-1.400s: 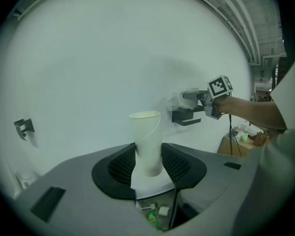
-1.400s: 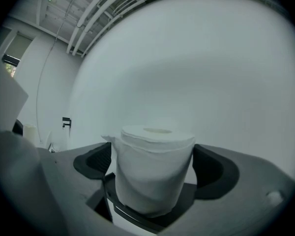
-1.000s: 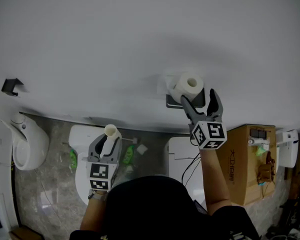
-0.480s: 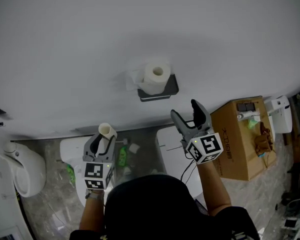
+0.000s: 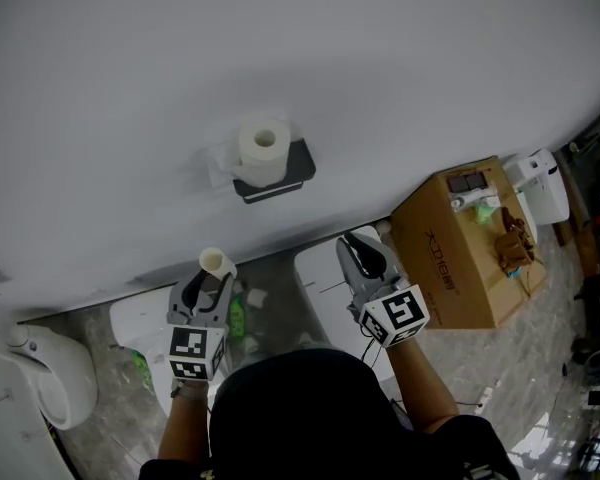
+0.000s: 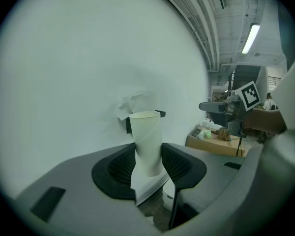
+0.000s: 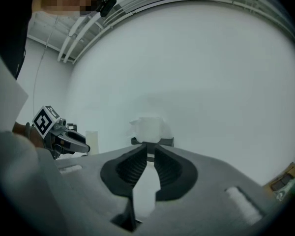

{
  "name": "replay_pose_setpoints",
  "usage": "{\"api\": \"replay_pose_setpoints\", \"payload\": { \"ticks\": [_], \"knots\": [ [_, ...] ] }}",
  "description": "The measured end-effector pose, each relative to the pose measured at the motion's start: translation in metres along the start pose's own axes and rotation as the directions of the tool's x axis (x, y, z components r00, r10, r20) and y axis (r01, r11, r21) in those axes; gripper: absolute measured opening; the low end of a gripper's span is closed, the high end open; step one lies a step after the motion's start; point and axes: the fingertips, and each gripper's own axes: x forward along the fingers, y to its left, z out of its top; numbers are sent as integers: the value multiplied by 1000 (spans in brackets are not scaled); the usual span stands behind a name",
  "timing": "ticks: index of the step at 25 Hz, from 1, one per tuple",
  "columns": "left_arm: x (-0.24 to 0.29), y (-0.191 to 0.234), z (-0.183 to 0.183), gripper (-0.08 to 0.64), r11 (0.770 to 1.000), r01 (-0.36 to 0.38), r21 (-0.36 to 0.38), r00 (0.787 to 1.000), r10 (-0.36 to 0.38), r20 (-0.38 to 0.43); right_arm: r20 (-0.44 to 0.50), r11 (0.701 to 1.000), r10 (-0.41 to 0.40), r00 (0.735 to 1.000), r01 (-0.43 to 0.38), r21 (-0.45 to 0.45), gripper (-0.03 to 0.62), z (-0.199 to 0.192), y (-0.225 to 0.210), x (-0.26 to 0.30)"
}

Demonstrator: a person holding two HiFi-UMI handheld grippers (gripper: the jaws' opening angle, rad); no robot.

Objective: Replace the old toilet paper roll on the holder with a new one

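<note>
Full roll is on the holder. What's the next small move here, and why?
Probably carry the tube in the left gripper to somewhere it can be put down, perhaps the box at right. The roll sits on the holder, and the right gripper is clear of it and empty, jaws closing, so only the bare tube needs dealing with.

Soft white paper roll (image 5: pixel 263 148) on a matt black holder (image 5: pixel 292 174), against a smooth matt white wall (image 5: pixel 280 48). Matt grey plastic left gripper (image 6: pixel 147 157), its ribbed black pads (image 6: pixel 175 164) on a smooth pale cardboard tube (image 6: pixel 146 134). Far right, a brown cardboard box (image 5: pixel 450 258) on a glossy grey stone floor (image 5: pixel 540 368).
</note>
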Motion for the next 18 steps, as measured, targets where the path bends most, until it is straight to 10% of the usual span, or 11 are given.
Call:
{"api": "replay_pose_setpoints", "payload": {
  "ticks": [18],
  "knots": [
    [7,-11,0,178,999,49,8,999,-49,3,-55,999,36,998,-35,21,3,-23,25,-7]
  ]
}}
